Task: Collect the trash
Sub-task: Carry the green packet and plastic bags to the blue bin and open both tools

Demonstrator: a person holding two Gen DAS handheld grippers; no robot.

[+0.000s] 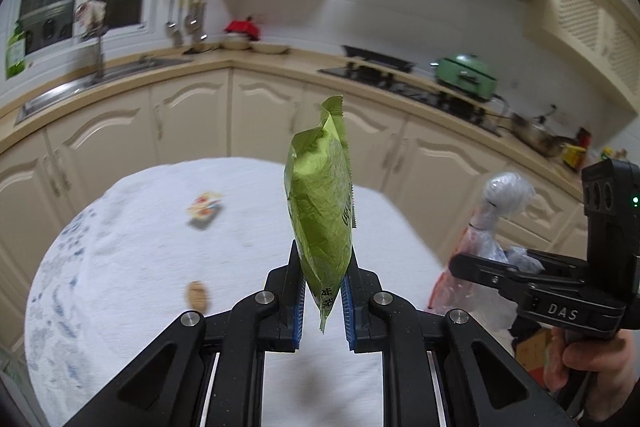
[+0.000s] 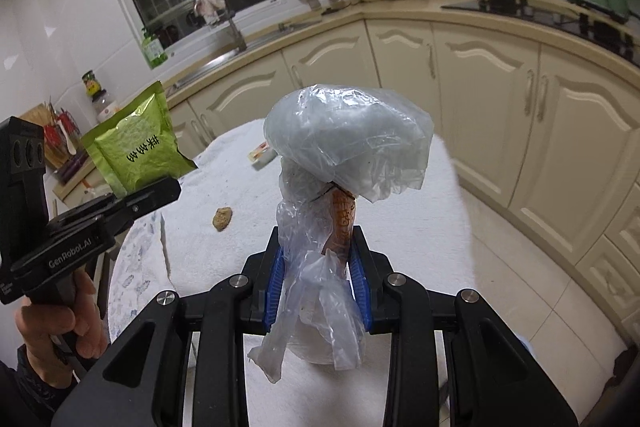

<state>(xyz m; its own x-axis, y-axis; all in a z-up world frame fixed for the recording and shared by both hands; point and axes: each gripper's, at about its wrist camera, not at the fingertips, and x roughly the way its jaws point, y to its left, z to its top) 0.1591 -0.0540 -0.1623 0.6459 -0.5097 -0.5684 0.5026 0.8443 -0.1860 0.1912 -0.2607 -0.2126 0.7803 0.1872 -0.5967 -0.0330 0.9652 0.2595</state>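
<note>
Left gripper (image 1: 323, 301): clamped by its blue pads on the bottom seam of a green snack packet (image 1: 322, 203), which is held upright above the table.
Right gripper (image 2: 318, 267): closed on a bunched clear plastic bag (image 2: 344, 143); something brown, perhaps a cone-shaped wrapper, is seen inside the film, though the folds blur it.
Holding hands: a hand (image 2: 60, 323) is seen wrapped round the left tool's handle, and the other hand (image 1: 596, 351) round the right tool's handle.
Packet handling: judged light, thin and crinkly; it is best pinched flat across a sealed seam, as is done now, since the slack middle would buckle.
Bag handling: judged very light, soft and slippery; a grip on the gathered neck is favoured, because loose film could slide out from between the pads.
Table (image 1: 120, 267): covered by a white cloth with a blue pattern along its near left edge.
Brown lump (image 1: 197, 295): left lying on the cloth toward the near left edge, small and probably crumbly.
Small wrapper (image 1: 205, 209): lying flat nearer the far edge, apart from the lump; it is too blurred for its print to be read.
Remaining work: two pieces are judged not yet collected.
Beyond: cream cabinets (image 1: 192, 115) and a worktop with a sink (image 1: 100, 77) are seen behind the table.
</note>
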